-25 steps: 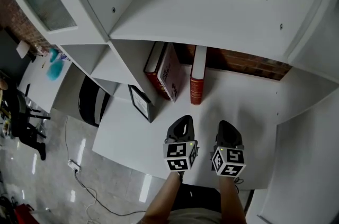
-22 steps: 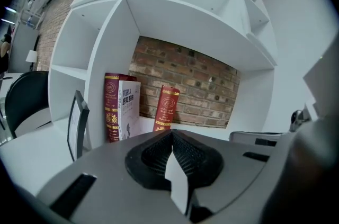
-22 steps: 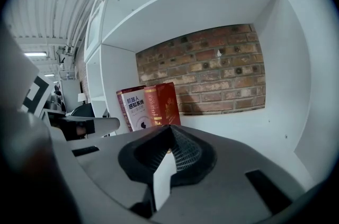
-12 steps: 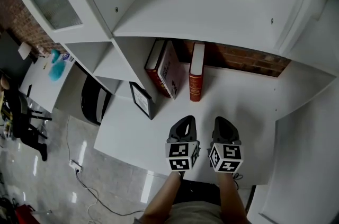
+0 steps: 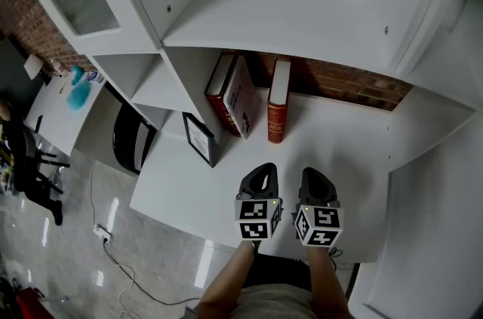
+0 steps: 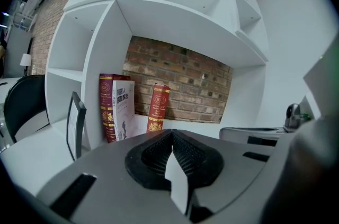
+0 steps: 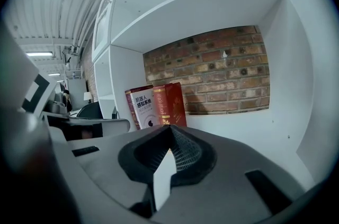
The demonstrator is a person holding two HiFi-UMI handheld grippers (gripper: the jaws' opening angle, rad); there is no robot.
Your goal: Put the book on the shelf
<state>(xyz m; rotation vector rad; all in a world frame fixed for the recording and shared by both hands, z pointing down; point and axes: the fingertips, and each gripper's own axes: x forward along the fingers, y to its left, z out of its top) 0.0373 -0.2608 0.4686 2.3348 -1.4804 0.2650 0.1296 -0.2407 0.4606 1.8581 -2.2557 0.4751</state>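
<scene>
Clamped shut on nothing: left gripper [image 5: 263, 168] and right gripper [image 5: 311, 173], side by side, well apart from the upright book [image 5: 278, 110].

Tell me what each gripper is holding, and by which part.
Nothing is held: the left gripper and the right gripper both have their jaws shut together, empty.

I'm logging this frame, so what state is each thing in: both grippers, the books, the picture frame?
left gripper: jaws shut, empty, over the desk front.
right gripper: jaws shut, empty, beside the left one.
red book: closed, upright, standing alone.
pair of books: closed, standing together, left of the red book.
picture frame: standing upright on the desk.
</scene>
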